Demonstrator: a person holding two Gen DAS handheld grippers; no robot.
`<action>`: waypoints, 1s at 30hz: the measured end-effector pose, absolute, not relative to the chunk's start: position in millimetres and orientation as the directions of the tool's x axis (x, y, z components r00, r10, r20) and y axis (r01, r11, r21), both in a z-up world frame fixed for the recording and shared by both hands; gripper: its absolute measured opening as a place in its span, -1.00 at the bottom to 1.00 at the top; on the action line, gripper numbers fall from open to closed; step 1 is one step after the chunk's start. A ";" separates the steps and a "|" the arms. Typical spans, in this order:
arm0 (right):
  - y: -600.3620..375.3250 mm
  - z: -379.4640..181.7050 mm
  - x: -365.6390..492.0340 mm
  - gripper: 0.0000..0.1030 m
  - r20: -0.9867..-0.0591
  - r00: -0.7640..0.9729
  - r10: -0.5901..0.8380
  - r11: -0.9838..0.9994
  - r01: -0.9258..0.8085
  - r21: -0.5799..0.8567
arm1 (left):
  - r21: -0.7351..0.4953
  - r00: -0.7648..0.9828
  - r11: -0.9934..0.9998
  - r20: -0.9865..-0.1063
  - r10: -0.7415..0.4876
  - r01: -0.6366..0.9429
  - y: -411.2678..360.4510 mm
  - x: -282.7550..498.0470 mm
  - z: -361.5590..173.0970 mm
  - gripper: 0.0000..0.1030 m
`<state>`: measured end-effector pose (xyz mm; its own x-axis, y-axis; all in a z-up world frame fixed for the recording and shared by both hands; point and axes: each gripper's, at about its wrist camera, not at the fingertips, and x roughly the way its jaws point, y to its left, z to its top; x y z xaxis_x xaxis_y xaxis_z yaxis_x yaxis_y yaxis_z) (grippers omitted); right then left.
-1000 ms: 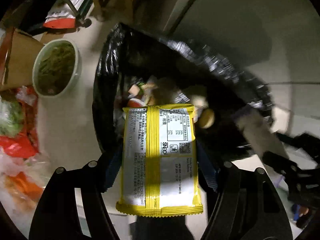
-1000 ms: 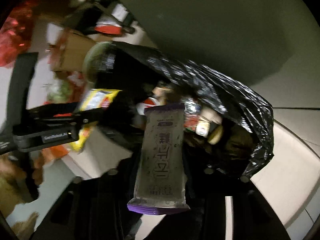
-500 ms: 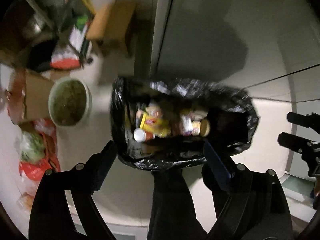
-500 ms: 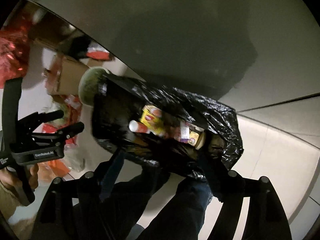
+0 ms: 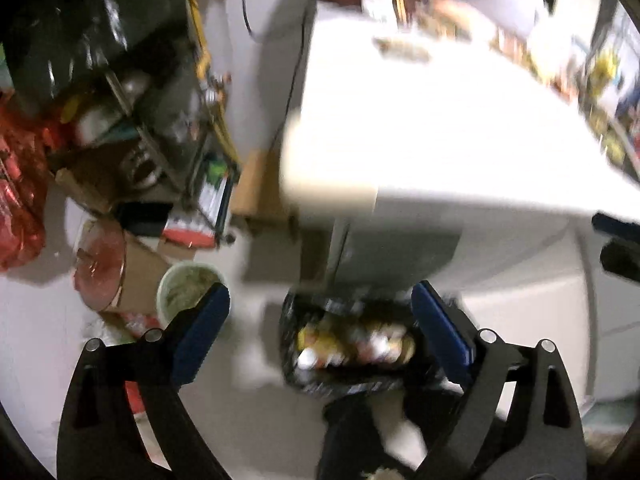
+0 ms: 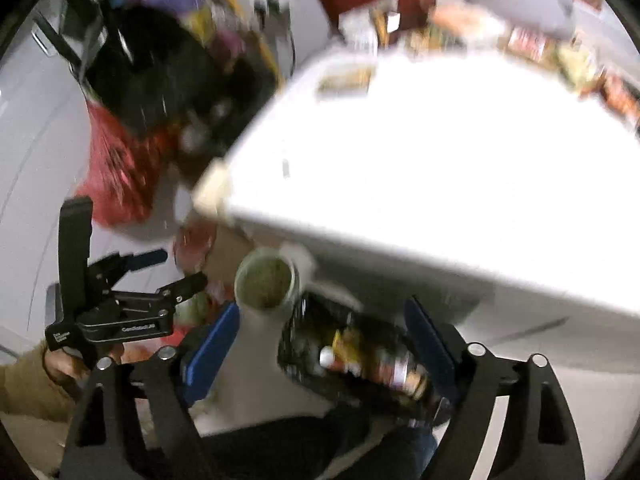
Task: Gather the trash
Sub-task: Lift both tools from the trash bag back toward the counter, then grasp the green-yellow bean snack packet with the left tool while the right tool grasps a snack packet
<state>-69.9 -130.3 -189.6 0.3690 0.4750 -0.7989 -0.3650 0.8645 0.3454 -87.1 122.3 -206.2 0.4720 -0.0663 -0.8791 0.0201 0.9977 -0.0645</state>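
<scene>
White worktop [image 5: 460, 120] fills view, wrappers [image 6: 348, 78] along far edge. Black trash bag [image 5: 352, 384] on floor below, already holding packets. Left tongs [image 5: 320, 332], right tongs [image 6: 320, 344] just opening, wide, empty. Approach next wrapper slowly, grip flat.

Both views are heavily motion-blurred. The white table top [image 5: 460, 120] is overexposed, glaring and without surface detail; items along its far edge are smeared streaks. Beneath the table, the floor lies in dim shadow, where the black trash bag [image 5: 352, 360] shows only soft, unfocused contents. Fisheye curvature bends lines, with dark vignetting at the corners.
</scene>
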 end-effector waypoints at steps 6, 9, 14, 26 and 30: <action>-160.1 -163.2 -56.1 0.66 -0.762 0.459 0.457 0.884 -0.326 0.334 | -0.097 0.598 0.995 -0.795 -0.095 0.029 85.0 -7.7 -162.6 0.75; -177.3 -168.6 -53.2 0.65 -0.764 0.467 0.446 0.892 -0.298 0.338 | -0.029 0.636 0.998 -0.769 -0.056 0.052 54.1 47.6 -157.2 0.75; -205.8 -168.0 -53.0 0.65 -0.754 0.486 0.443 0.897 -0.257 0.361 | 0.042 0.599 0.998 -0.800 0.004 0.050 18.6 125.2 -181.1 0.75; -251.2 -169.5 -34.8 0.65 -0.743 0.506 0.438 0.898 -0.212 0.385 | 0.017 0.567 1.000 -0.824 0.005 0.016 14.3 150.3 -201.7 0.05; -258.7 -166.5 -12.3 0.65 -0.742 0.520 0.423 0.906 -0.225 0.358 | -0.044 0.565 0.999 -0.824 -0.047 0.018 17.2 136.4 -196.6 0.02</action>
